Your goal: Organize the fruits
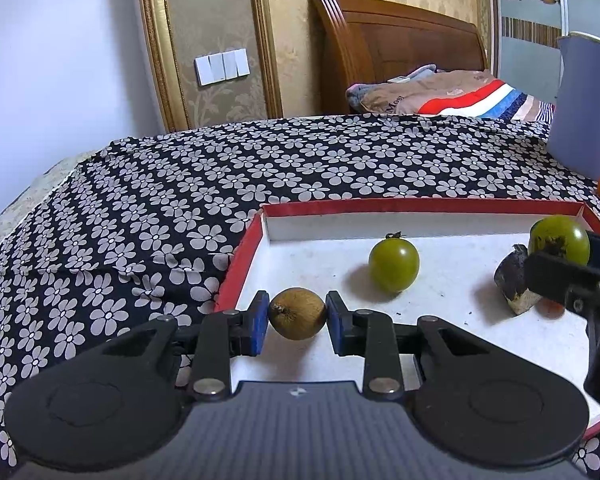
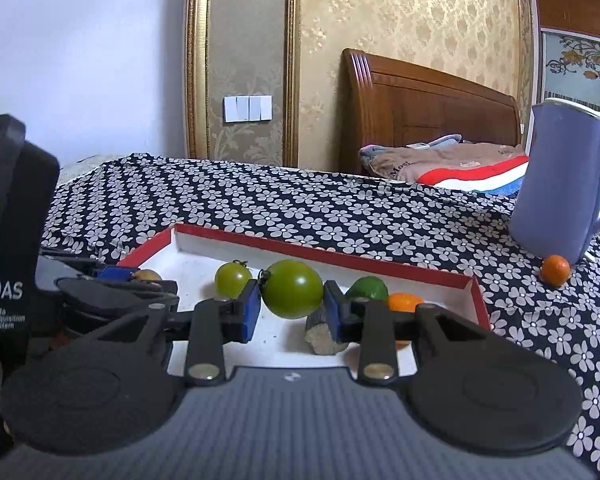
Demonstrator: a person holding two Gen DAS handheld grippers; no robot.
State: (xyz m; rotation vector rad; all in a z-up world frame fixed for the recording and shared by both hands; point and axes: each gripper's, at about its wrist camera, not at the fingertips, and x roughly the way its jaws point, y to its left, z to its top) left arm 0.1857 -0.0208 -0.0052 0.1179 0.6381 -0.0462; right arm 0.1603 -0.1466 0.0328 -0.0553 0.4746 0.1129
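Observation:
My left gripper is shut on a small brown round fruit over the near left corner of the red-rimmed white tray. My right gripper is shut on a large green tomato over the tray's middle. Inside the tray lie a smaller green tomato, a green fruit, an orange fruit partly hidden by my right finger, and a dark chunk with a pale cut face. The held tomato also shows in the left wrist view.
The tray rests on a black cloth with white flowers. A tall purple jug stands at the far right, with a small orange on the cloth at its foot. A bed with a wooden headboard is behind.

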